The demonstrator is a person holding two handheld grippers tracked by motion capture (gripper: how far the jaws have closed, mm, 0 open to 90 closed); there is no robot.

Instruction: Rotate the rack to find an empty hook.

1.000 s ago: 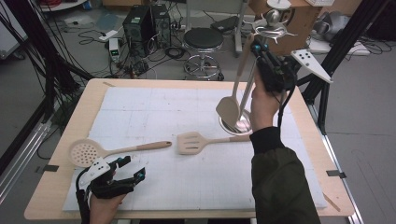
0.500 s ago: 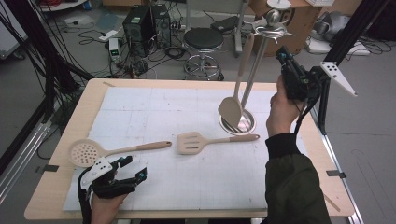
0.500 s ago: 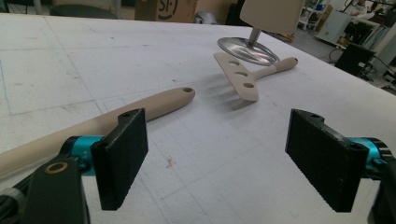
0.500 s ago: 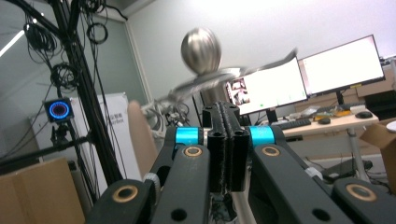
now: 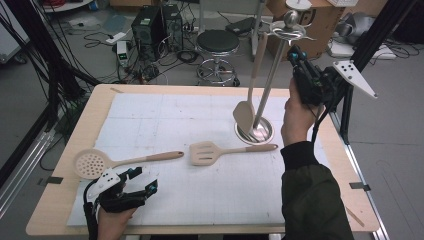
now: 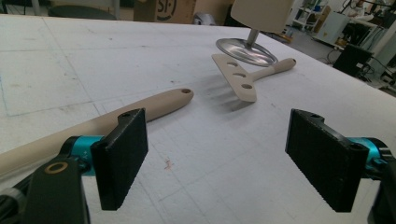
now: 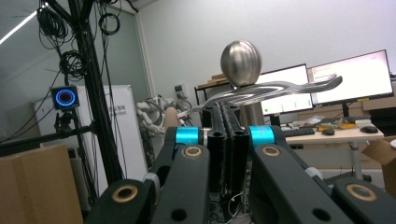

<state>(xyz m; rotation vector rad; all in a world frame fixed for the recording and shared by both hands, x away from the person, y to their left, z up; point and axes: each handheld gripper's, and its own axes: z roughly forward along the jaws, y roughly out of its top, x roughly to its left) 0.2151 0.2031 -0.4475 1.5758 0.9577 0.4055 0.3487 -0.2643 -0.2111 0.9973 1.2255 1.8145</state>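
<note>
While the right tool (image 5: 300, 60) is clenched empty beside the rack (image 5: 270, 80), the hung spatula (image 5: 248, 95) could be knocked off; the left tool (image 6: 219, 149) is spread wide.

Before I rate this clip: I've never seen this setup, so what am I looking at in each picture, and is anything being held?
No robot here: a person holds a two-jaw gripper in each hand at a table with a white mat. The high view looks down from above. The left gripper rests near the table's front edge; the right gripper is raised beside the top of a metal rack, where one turner hangs. On the mat lie a skimmer and a slotted turner. The left gripper view looks along its open, empty jaws toward those tools. The right gripper view looks along jaws pressed together, with the rack's ball top behind them; nothing visible between them.
</note>
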